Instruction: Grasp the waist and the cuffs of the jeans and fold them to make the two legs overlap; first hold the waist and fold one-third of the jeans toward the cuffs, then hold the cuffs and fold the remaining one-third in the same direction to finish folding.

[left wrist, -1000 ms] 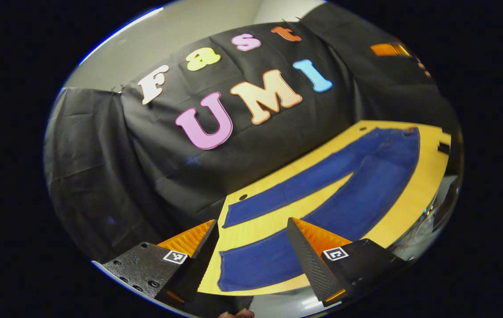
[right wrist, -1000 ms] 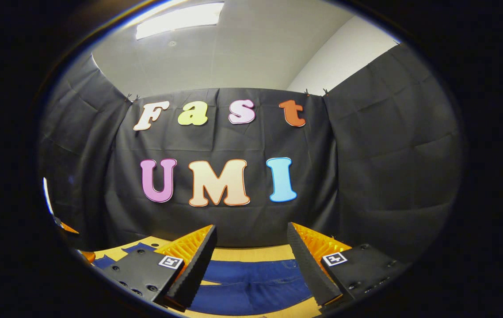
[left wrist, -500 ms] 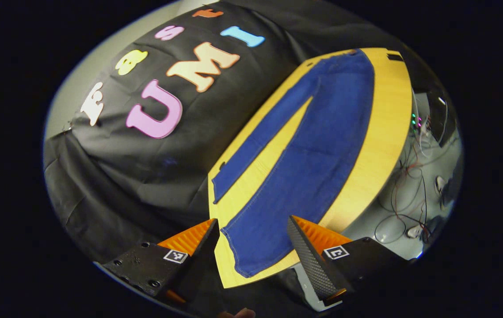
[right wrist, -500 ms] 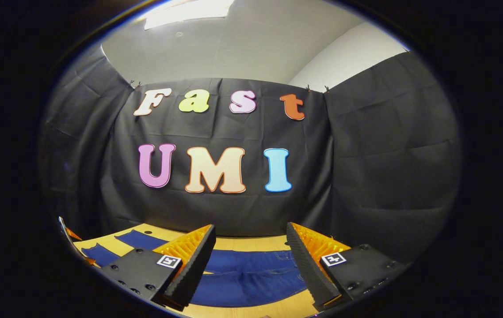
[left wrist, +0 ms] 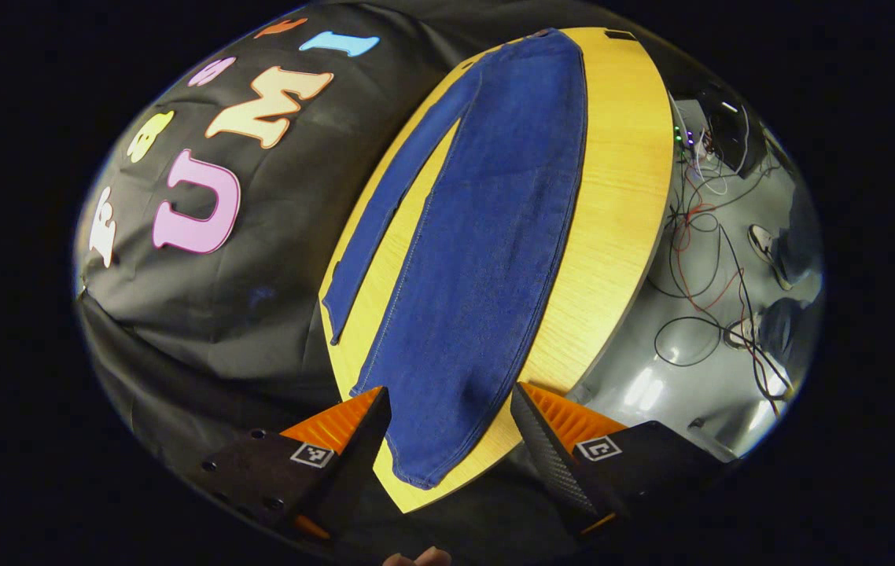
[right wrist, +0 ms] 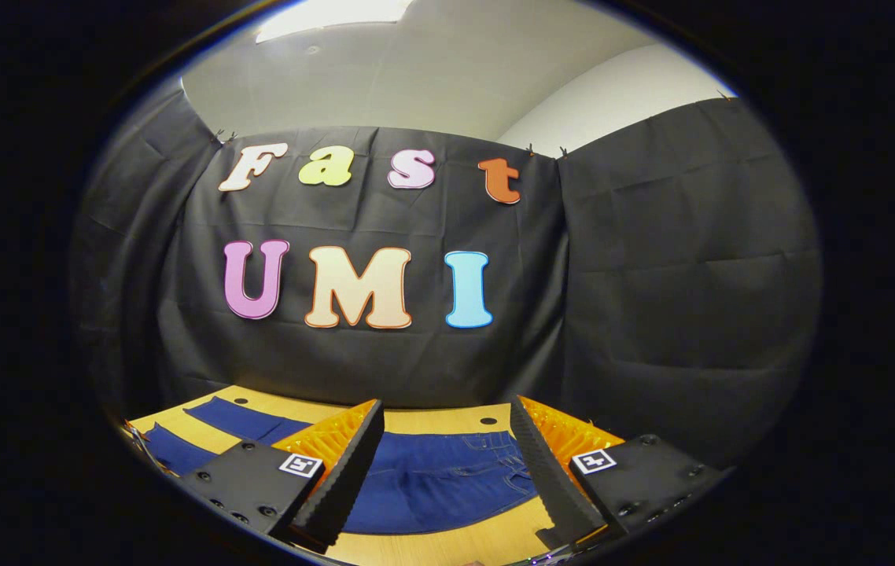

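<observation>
1. While the blue jeans (left wrist: 487, 236) are laid flat on the yellow table (left wrist: 620, 196) through the middle of the left gripper view, the left gripper (left wrist: 449, 440) is held wide apart at the bottom, just above the near cuff, with nothing pinched.
2. Low in the right gripper view, the right gripper (right wrist: 447, 456) is spread above the waist of the jeans (right wrist: 447, 479), nothing pinched.
</observation>
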A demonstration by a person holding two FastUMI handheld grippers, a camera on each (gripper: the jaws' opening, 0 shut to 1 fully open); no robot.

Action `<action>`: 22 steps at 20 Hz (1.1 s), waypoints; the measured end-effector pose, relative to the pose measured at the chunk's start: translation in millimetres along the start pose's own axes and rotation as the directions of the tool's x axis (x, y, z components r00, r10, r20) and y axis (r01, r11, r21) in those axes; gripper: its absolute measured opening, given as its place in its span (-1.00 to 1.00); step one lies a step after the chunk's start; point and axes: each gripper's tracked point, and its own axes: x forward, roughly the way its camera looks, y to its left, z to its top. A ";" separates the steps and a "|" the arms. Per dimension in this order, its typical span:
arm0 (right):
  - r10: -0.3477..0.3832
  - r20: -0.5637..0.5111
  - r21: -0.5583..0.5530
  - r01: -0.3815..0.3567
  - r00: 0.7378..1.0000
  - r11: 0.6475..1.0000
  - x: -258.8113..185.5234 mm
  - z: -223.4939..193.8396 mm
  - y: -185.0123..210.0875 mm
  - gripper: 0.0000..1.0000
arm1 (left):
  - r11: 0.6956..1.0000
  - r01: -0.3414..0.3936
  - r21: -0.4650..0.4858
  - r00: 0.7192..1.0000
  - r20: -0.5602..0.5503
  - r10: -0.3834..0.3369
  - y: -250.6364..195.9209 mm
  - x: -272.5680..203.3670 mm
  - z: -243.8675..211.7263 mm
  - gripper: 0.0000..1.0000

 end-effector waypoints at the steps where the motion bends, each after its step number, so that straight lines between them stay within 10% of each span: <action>1: -0.005 -0.001 -0.003 0.005 1.000 1.000 -0.6 -0.4 -1.0 0.98 | 1.000 -0.002 0.006 1.000 0.006 0.002 2.5 2.6 1.9 0.91; 10: -0.049 -0.023 -0.031 0.049 0.999 0.998 -6.8 -7.2 -9.9 0.97 | 0.996 0.081 0.031 0.996 0.035 -0.082 5.1 42.6 11.2 0.59; 14: -0.052 -0.014 -0.038 0.052 0.999 0.998 -7.6 -2.4 -9.3 0.98 | 0.993 0.085 0.079 0.996 0.016 -0.086 -5.9 47.9 13.6 -0.71; 22: 0.014 -0.072 -0.239 -0.031 0.997 0.970 22.5 -33.0 -42.7 0.94 | 0.997 0.082 -0.004 0.997 0.008 -0.082 -4.1 48.5 11.0 -1.00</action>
